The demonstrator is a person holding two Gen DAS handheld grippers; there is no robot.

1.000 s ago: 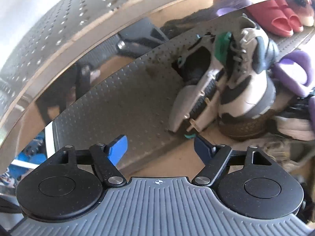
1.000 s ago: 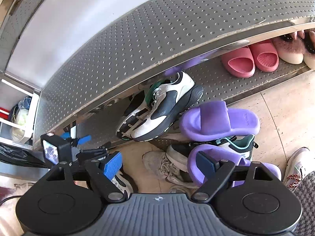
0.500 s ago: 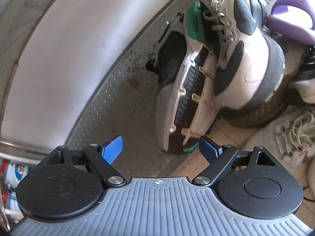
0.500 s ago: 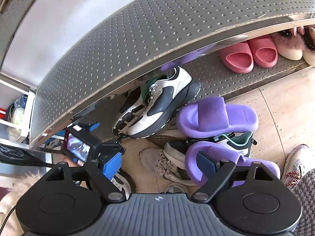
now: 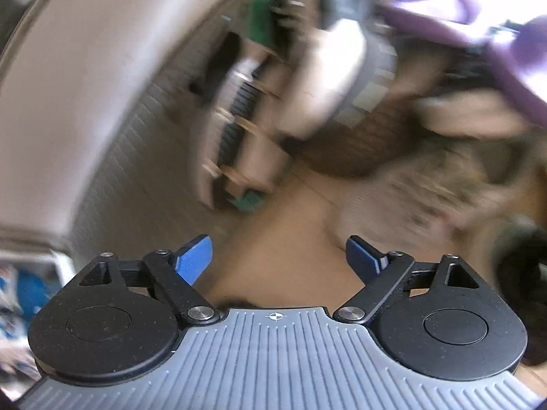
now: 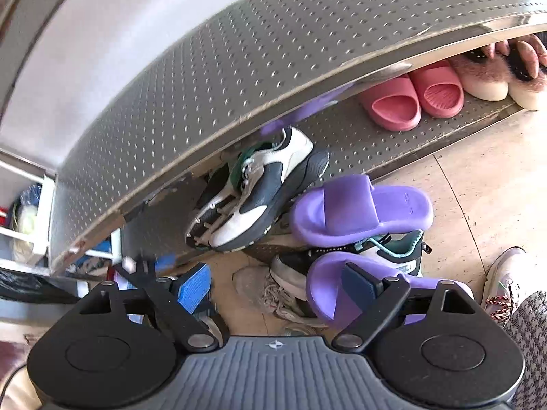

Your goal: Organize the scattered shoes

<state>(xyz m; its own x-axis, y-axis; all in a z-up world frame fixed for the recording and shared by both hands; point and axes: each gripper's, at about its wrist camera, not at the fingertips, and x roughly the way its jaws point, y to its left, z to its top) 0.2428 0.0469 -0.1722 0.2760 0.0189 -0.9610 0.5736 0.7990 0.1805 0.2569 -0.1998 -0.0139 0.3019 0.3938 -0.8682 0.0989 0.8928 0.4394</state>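
Two white-and-black sneakers (image 6: 259, 191) lie tipped on the low perforated shelf (image 6: 369, 136); in the blurred left wrist view they appear as sneakers (image 5: 307, 95). A purple slide (image 6: 359, 210) rests on a dark sneaker with teal trim (image 6: 393, 249), and a second purple slide (image 6: 328, 283) lies below. A beige worn sneaker (image 6: 259, 283) is on the floor. My left gripper (image 5: 278, 256) hovers over bare floor, its jaws closing with nothing between them. My right gripper (image 6: 277, 285) is open above the pile, empty.
Pink slides (image 6: 413, 99) and fluffy slippers (image 6: 485, 78) sit in a row on the shelf's right end. The upper perforated shelf (image 6: 239, 61) overhangs the sneakers. A white-and-red sneaker (image 6: 502, 276) lies at the right. Storage cubbies (image 6: 24, 218) stand at the left.
The left gripper swung out from under the upper shelf and down towards the floor, its view now blurred and its jaws narrower. The right gripper barely shifted.
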